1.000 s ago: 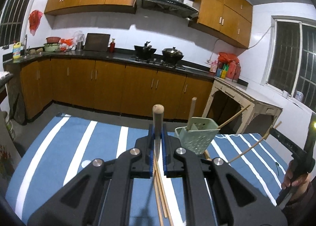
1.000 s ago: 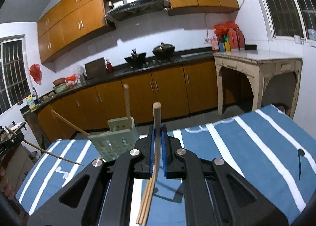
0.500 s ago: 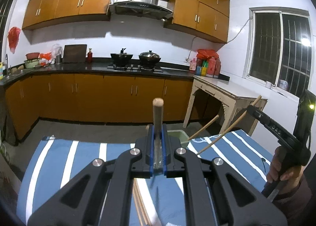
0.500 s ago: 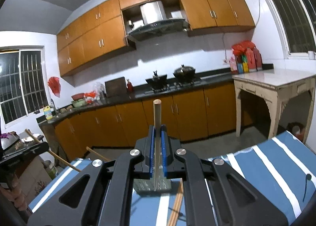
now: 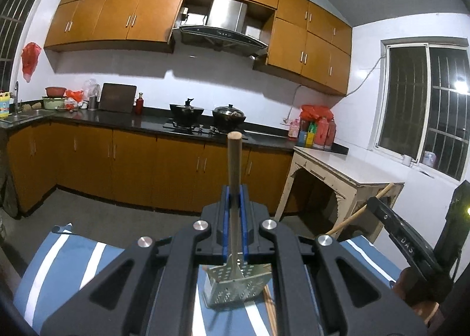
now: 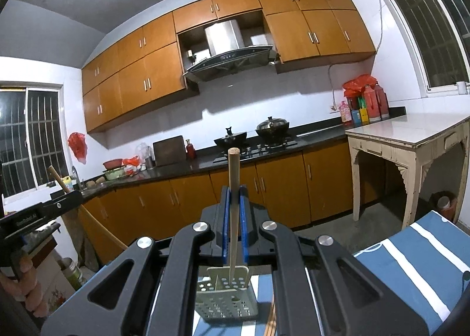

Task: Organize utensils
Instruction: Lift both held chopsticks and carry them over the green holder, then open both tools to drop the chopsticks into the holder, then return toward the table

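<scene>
Left wrist: left gripper (image 5: 235, 198) clamps chopstick (image 5: 235, 165); right gripper (image 6: 234, 198) clamps chopstick too, above perforated holder (image 6: 226, 297).

A blue, white-striped table (image 5: 58, 262) carries a perforated green utensil holder (image 5: 238, 286) with loose chopsticks (image 5: 268, 300) beside it

Each tool is matt black plastic with bright round metal bolts; the left tool (image 5: 235, 198) and the right tool (image 6: 234, 198) both carry smooth blue pads. A pale, smooth wooden stick (image 5: 235, 177) sits between the left pads, and another stick (image 6: 233, 189) between the right ones. The basket (image 6: 226, 297) is dull green plastic full of holes. The worktop (image 6: 411, 251) wears soft blue cloth with white stripes. Far cabinets (image 5: 117, 16) are glossy orange-brown wood, and the hood (image 5: 226, 22) is brushed metal.
</scene>
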Available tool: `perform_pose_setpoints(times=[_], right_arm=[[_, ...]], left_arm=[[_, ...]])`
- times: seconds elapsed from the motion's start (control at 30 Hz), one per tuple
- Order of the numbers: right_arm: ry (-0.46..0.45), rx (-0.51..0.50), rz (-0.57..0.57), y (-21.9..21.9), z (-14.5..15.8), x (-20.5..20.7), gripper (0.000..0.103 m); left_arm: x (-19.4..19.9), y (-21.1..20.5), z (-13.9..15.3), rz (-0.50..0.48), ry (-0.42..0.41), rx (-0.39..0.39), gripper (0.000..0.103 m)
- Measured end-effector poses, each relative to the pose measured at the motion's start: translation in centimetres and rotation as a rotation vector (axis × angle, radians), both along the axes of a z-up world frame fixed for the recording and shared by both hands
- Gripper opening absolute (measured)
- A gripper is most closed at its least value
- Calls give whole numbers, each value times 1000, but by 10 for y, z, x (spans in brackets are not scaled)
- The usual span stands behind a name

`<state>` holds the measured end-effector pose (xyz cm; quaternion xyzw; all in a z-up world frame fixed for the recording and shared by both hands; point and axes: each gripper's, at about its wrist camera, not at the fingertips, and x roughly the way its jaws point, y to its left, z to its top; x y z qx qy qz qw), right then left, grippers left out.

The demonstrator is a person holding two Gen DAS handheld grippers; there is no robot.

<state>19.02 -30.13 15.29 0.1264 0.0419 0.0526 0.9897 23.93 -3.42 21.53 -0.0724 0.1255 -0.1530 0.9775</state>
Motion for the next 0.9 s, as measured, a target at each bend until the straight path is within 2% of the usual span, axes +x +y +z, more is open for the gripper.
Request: perform_pose_setpoints(times=[0.6, 0.83, 0.9], right_arm=[[158, -36, 36, 20, -38, 43, 8], [161, -43, 20, 18, -33, 28, 9], [156, -40, 16, 15, -31, 20, 9]], left_arm=[[62, -18, -62, 10, 132, 54, 8], [56, -4, -63, 31, 135, 37, 11], [48, 1, -58, 38, 121, 31, 15]])
